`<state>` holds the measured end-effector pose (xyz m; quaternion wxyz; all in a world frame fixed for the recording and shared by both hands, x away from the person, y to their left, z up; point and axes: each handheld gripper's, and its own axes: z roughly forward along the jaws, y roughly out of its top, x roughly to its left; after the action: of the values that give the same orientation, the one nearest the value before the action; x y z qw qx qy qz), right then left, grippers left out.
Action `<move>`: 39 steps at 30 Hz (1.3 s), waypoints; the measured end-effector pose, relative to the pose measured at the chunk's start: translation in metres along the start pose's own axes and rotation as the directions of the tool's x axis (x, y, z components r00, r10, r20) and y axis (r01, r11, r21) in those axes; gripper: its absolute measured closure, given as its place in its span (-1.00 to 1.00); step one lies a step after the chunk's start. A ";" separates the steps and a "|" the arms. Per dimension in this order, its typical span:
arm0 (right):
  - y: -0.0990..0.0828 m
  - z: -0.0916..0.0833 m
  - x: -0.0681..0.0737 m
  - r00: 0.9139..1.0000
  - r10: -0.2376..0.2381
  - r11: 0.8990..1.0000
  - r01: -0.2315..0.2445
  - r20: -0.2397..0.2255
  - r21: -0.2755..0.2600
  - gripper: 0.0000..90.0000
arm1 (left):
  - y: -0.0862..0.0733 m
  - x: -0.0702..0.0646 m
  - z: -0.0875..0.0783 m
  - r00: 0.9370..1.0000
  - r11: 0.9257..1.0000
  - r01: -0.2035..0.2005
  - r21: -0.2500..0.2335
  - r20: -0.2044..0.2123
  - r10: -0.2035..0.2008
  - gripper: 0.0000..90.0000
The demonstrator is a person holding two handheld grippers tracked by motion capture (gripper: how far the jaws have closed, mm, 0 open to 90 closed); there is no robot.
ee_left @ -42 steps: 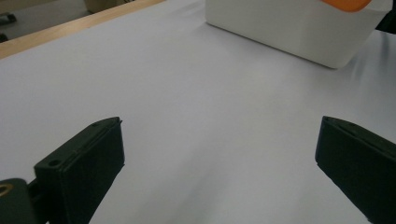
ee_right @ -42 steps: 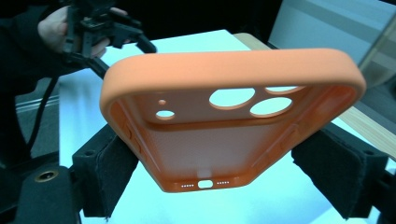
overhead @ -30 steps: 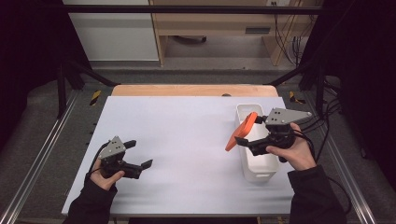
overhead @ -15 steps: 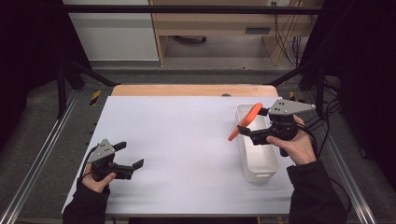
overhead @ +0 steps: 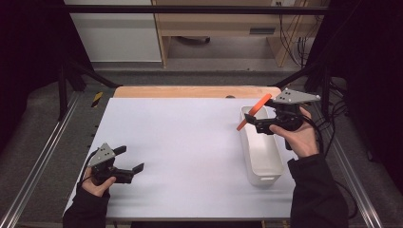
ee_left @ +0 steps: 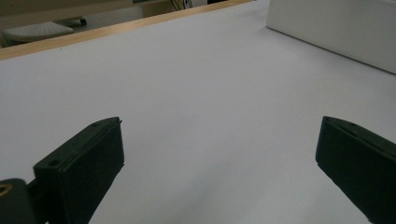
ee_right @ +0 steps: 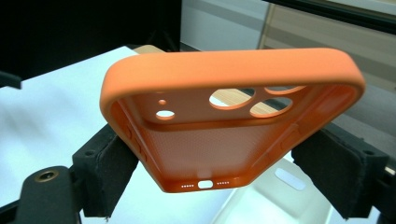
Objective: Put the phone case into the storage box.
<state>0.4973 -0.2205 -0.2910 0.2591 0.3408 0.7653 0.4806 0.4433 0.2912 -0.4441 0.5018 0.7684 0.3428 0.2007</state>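
Observation:
An orange phone case [overhead: 253, 112] hangs tilted over the far end of a white bin [overhead: 247, 142], with my right gripper [overhead: 254, 124] shut on its two long sides. In the right gripper view the case [ee_right: 224, 93] shows its inner face and camera holes, clamped between the black pads [ee_right: 105, 163], with the bin [ee_right: 275, 196] below. My left gripper [overhead: 129, 159] rests low near the table's front left, jaws wide apart and nothing between them. In the left gripper view, bare white tabletop lies between the open jaws of my left gripper [ee_left: 219, 163].
The white tabletop [overhead: 190, 137] has a wooden strip [overhead: 190, 91] along its far edge. Metal rails [overhead: 43, 156] run along both sides. The bin [ee_left: 336, 28] stands at the right, its long side running front to back. Cables trail from the right gripper off the table's right edge.
My right gripper has lifted the orange case up and toward the far end of the bin. My left gripper has drifted slightly to the left, still open.

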 end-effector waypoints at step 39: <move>0.006 0.037 -0.041 0.955 0.129 0.986 -0.151 0.268 0.065 -0.65 | -0.004 0.001 0.005 1.000 1.000 -0.009 0.017 0.000 0.009 -1.00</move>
<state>0.5518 -0.2297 -0.2975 0.3088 0.4654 0.7179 0.4155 0.4457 0.2898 -0.4502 0.4944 0.7741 0.3411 0.2000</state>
